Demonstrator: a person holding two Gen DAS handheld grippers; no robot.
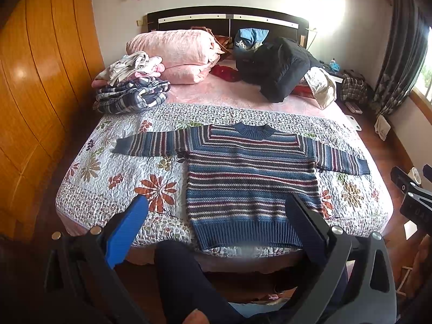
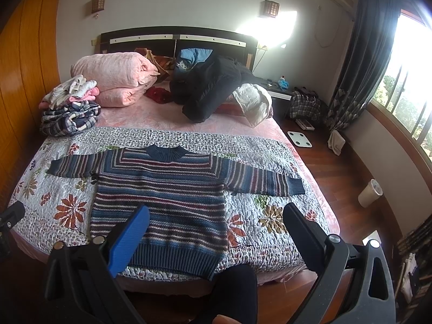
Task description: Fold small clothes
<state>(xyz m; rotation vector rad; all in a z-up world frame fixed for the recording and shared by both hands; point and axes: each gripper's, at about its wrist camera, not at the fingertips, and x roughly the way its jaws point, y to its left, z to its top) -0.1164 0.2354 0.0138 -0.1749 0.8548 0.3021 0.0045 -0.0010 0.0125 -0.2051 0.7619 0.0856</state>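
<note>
Your left gripper point(image 1: 216, 205) and right gripper point(image 2: 216, 213) both hover with jaws spread wide, pinching nothing. The blue, maroon and white striped ribbed-knit sweater point(image 1: 248, 178) lies flat, sleeves outstretched, on the quilted floral bedspread point(image 1: 108, 183) near the bed's foot edge.

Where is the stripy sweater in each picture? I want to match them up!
Left wrist view: the stripy sweater lies flat just right of the middle, its hem between the open left gripper's fingers.
Right wrist view: the sweater lies left of the middle, its hem behind the open right gripper's blue finger.
Shared landmark: the pink folded duvet by the headboard.
</note>
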